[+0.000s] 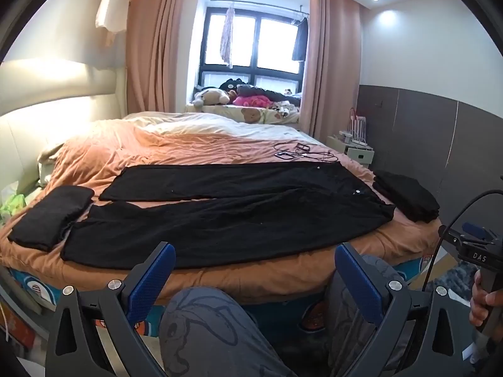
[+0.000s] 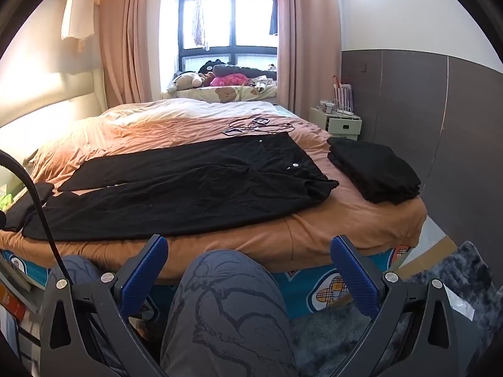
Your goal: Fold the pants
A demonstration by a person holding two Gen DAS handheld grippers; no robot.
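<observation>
Black pants lie spread flat across the near part of the bed, legs running left, waistband with small buttons at the right. My left gripper is open, held back from the bed's near edge above a person's knee, nothing between its blue pads. My right gripper is likewise open and empty, short of the bed edge over the other knee. In the left wrist view a hand holds the right gripper's handle at the right rim.
A folded black garment lies at the bed's left end, a stack of folded black clothes at its right end. Phones and cables lie behind the pants. A white nightstand stands right of the orange-covered bed.
</observation>
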